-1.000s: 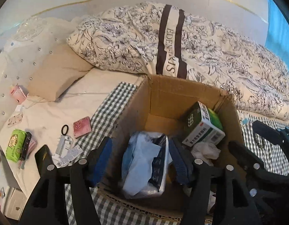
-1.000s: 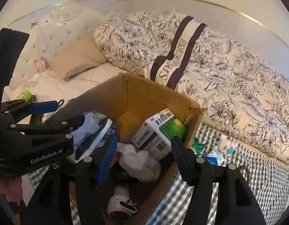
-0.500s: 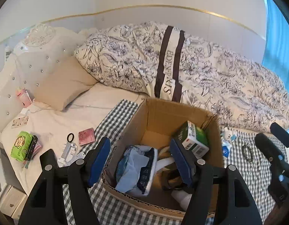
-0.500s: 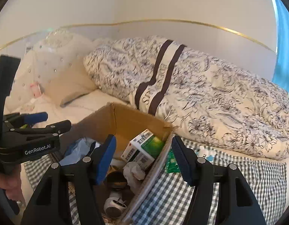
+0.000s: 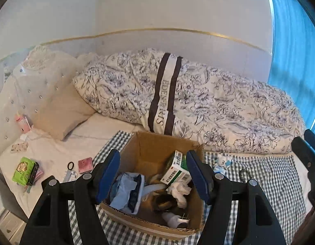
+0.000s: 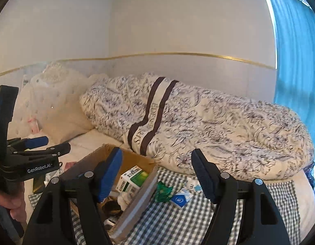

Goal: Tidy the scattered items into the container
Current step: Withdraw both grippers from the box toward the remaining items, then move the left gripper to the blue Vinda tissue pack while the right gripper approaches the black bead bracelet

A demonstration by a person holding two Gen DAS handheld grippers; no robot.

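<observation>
- Your left gripper [image 5: 153,175] is wide open and holds nothing. It hangs over the cardboard box [image 5: 155,143], which shows between its blue pads.
- Your right gripper [image 6: 157,175] is wide open too, with nothing in it. The box [image 6: 137,200] sits low on its left side.
- The box is brown, open on top, and stands on a checked cloth [image 5: 269,179] on the bed.
- Inside it you can see a green and white carton [image 5: 175,170], a blue packet [image 5: 126,192], a crumpled white tissue [image 5: 181,189] and a white round thing [image 5: 175,220].
- Just right of the box, on the cloth, lie a green wrapper [image 6: 163,190] and a blue and white pack [image 6: 181,199].
- Well to the left, on the white sheet, lie a pink packet [image 5: 85,164], a black hair ring [image 5: 70,165] and a green pack [image 5: 22,170].
- Behind it all lies a flowered duvet [image 5: 198,106].
</observation>
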